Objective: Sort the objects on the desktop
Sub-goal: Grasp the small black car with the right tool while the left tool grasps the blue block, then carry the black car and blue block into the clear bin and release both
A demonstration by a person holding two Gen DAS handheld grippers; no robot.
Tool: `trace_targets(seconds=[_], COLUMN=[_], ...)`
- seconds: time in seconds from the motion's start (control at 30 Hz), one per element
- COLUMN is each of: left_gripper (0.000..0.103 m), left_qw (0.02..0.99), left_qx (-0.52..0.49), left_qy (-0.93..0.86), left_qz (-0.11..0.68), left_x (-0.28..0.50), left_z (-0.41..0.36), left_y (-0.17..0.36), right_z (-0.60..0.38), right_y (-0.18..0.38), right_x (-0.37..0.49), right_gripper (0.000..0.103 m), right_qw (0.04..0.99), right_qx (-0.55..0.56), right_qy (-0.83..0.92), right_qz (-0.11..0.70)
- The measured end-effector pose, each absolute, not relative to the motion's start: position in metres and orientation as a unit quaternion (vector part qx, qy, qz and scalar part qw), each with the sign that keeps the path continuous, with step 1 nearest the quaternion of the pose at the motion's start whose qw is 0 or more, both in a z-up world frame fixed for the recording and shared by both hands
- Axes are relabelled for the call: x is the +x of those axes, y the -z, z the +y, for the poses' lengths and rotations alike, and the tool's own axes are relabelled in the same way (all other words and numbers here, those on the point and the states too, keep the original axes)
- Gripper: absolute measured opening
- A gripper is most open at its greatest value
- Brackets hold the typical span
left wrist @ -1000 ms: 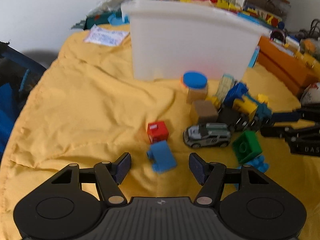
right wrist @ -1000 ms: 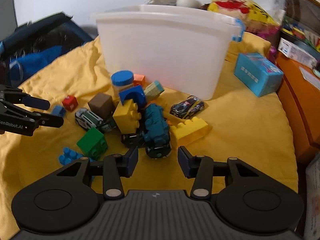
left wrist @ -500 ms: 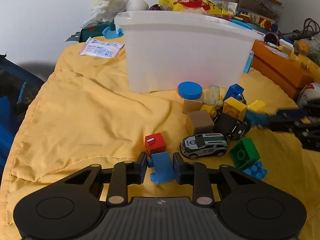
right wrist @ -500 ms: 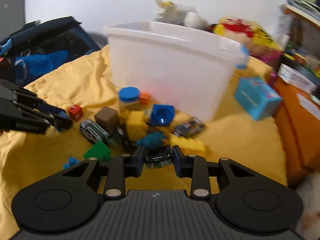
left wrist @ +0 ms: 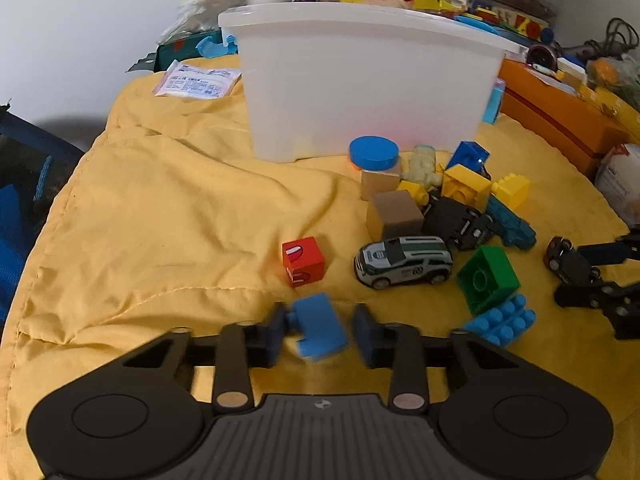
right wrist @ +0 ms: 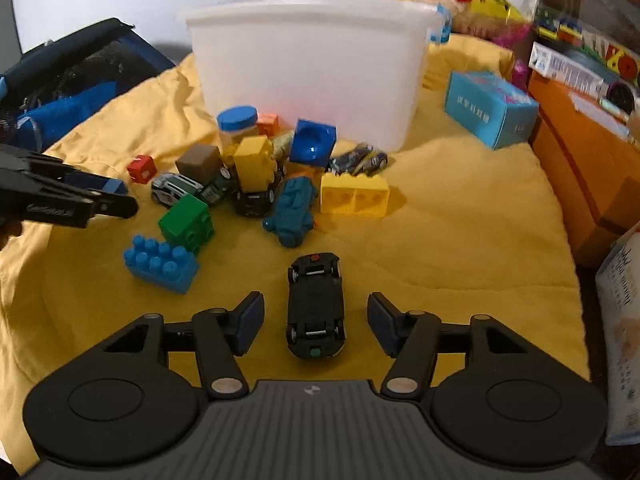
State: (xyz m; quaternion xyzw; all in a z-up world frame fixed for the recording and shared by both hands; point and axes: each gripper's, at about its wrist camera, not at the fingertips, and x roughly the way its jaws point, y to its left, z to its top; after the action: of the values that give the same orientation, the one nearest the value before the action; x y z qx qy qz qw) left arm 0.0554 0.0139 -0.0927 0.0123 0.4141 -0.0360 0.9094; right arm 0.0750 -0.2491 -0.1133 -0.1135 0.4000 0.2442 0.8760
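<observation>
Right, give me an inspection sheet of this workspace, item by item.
Surface: rumpled yellow quilted cloth.
Job's things: white translucent plastic bin upright at the back; mixed toys heaped before it, among them a green plastic brick, a white-and-green toy car and a red cube.
Clutter: light-blue cardboard box right of the bin; white paper packet left of it.
Grippers: left gripper jaws just opening, small blue plastic block between them, right pad clear of it; right gripper jaws just opening, overturned black toy car lying free between them.
Cables: dark coiled cable at the far right.
Surroundings: orange furniture on the right, white wall behind.
</observation>
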Motion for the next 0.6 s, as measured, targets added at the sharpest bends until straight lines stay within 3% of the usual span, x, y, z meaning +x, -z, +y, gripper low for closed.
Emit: trace_targets(seconds=[0.07,0.1,0.13,0.33,0.6], left_gripper=[0.035,0.035,0.035,0.035,0.035], left_qw=[0.91,0.911,0.912,0.925,0.949], left_qx=[0.012,0.011,0.01,-0.002,-0.026], left_qy=[0.036,0.037,0.038,0.033,0.029], left_qz=[0.412,0.41,0.407,0.379,0.313], left_x=[0.052,0.05,0.049,0.046,0.058], left_z=[0.014,0.014,0.014,0.015,0.016], left_y=[0.091,0.091,0.09,0.071,0.008], right_z=[-0.247,-0.248,-0.248,-0.249,-0.251], right_y=[0.117,0.116,0.115,0.102,0.049], right_x=[0.077,0.077,0.078,0.074,0.08], right_gripper=[0.049,0.034,0.033,0.033,0.033], right_qw=[0.875,0.878,0.878,0.883,0.904], right_qx=[-0.115,-0.111,-0.109,-0.092,-0.027], right_qy=[-0.244,-0.243,-0.244,-0.253,-0.257], right_qz=[0.402,0.398,0.397,0.383,0.341])
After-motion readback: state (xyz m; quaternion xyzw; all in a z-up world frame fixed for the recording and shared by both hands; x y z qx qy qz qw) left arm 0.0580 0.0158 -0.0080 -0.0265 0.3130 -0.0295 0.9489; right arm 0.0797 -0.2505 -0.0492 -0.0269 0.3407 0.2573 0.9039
